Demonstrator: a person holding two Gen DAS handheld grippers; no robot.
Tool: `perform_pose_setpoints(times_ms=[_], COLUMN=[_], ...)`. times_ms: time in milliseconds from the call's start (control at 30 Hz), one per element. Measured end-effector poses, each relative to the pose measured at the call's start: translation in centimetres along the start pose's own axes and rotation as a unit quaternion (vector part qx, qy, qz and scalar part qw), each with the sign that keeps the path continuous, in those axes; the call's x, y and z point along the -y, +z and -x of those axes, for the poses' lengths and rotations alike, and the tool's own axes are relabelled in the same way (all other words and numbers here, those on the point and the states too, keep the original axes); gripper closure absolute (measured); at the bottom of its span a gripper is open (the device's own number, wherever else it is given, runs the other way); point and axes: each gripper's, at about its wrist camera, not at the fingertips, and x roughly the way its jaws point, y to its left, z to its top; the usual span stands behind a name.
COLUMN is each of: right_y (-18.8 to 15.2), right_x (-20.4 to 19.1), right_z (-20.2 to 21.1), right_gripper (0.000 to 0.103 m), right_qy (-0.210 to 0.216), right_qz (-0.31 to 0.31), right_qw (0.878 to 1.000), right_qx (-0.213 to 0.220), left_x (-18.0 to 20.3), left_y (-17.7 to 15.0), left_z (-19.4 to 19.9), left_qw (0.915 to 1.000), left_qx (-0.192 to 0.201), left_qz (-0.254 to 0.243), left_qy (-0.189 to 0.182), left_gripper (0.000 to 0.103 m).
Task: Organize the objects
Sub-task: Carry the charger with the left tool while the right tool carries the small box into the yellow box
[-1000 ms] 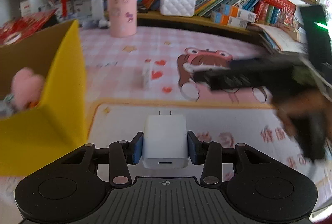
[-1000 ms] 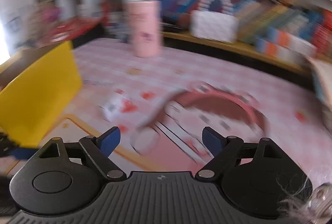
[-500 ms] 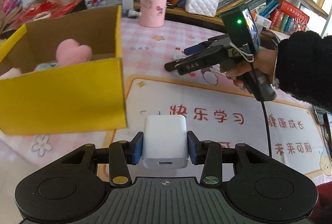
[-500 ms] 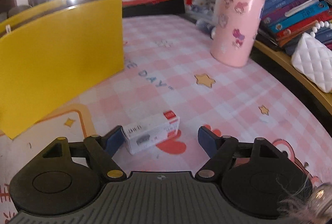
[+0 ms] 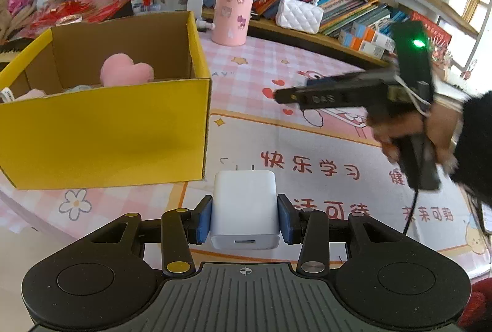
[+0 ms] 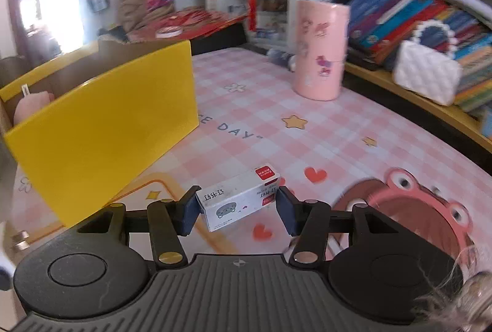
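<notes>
My left gripper [image 5: 245, 216] is shut on a white USB charger [image 5: 245, 209], held above the mat just right of the yellow cardboard box [image 5: 104, 132]. A pink heart plush [image 5: 126, 73] lies inside the box. My right gripper [image 6: 236, 209] is around a small white staples box [image 6: 240, 199] with a red corner. The left pad touches the box; a small gap shows at the right pad. The yellow box [image 6: 101, 141] is to its left. The right gripper [image 5: 338, 93] also shows in the left wrist view, hiding the staples box there.
A pink cylindrical holder [image 5: 234, 10] [image 6: 319, 49] stands at the back of the pink checked mat [image 6: 276, 129]. A white quilted purse [image 5: 299, 15] [image 6: 426, 76] and rows of books [image 5: 338, 2] sit on the shelf behind.
The left gripper has drawn back and risen with the charger, so the box's inside shows. The right gripper has moved forward around the staples box and its jaws have narrowed.
</notes>
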Motion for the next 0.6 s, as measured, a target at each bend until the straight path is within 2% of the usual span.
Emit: perform_pose_setpoints(times_ms=[300,467,600], right_y=[-3.3,-5.3,-6.2], right_x=[-5.4,-9.5,-12.7], right_z=[7.5,10.1,10.9], right_gripper=[0.053,0.053,0.053], right_qy=[-0.092,-0.129,-0.137], right_qz=[-0.077,-0.126,-0.156], right_qw=[0.993,0.984,0.978], right_qx=[0.003,-0.014,-0.036], left_x=[-2.2,-4.0,-5.9], left_y=[-1.2,-2.2,-2.7], left_z=[2.0,3.3,4.6], left_qw=[0.9993,0.999,0.999], left_qx=[0.02,0.022,0.026], left_qz=[-0.001,-0.001,0.001], left_qy=[-0.031,-0.039,-0.037], left_gripper=[0.062,0.062,0.062])
